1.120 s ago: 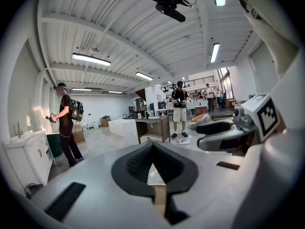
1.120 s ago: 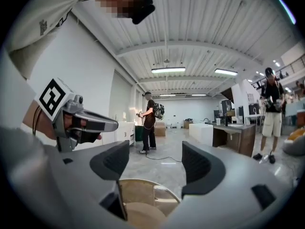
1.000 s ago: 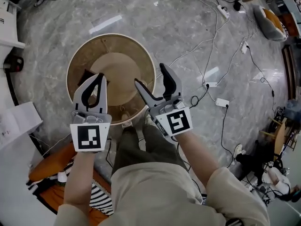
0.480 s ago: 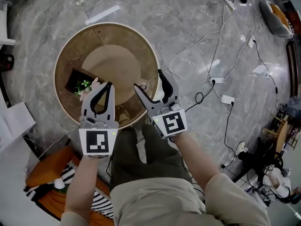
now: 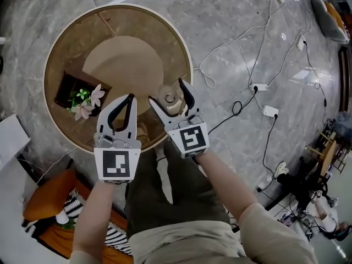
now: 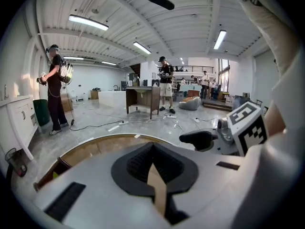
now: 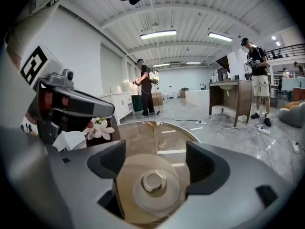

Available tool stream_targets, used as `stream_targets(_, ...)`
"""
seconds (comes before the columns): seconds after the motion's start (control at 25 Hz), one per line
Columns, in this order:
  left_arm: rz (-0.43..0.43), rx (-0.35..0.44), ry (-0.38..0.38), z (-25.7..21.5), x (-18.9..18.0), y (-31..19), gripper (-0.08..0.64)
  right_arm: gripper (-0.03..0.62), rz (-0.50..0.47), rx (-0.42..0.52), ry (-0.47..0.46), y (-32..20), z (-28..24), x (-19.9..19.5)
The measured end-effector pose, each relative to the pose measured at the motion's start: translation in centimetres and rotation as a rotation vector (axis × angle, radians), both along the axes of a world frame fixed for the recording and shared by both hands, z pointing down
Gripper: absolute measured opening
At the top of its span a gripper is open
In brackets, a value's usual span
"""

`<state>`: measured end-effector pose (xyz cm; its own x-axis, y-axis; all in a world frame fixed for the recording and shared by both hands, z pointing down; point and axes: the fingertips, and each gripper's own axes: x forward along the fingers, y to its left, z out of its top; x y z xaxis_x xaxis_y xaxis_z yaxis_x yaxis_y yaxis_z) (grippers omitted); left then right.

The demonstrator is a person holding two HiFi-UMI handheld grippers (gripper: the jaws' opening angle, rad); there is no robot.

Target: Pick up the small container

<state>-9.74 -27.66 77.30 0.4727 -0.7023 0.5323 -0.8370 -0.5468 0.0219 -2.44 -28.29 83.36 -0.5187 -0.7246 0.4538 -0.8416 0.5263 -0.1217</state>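
Note:
The small container is a clear round pot with a knobbed lid, standing on the round glass table near its right edge. My right gripper is open and its jaws have just been opening. In the right gripper view the container lies low between the two dark pads, which stand clear of it on both sides. My left gripper hovers to the container's left over the table, and its tips meet with nothing between them.
A dark box with pale flowers sits on the table's left part. Cables and power strips run over the marble floor to the right. An orange cushion lies at lower left. People stand far off in both gripper views.
Both grippers have come down toward the table, which now looks bigger and nearer. The right gripper's jaws have widened and now frame the container.

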Motion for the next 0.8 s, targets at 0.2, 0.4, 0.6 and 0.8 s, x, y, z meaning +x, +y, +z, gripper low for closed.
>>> stream_targets(0.2, 0.001, -0.033, 0.009, 4.2, -0.2, 0.6, 0.006, 0.344, 0.004, -0.019, 0.008, -0.4, 4.5, -0.3)
stream_targets(0.4, 0.015, -0.031, 0.046, 5.9, -0.2, 0.7, 0.006, 0.345, -0.010, -0.039, -0.003, -0.2, 7.8, -0.9)
stream_targets(0.6, 0.021, -0.046, 0.035, 7.3, -0.3, 0.7, 0.006, 0.344, 0.003, -0.023, -0.022, -0.3, 8.3, -1.0)
stream_targets(0.8, 0.016, -0.065, 0.033, 8.2, -0.5, 0.7, 0.006, 0.344, -0.009, -0.022, -0.002, -0.2, 8.4, -1.1)
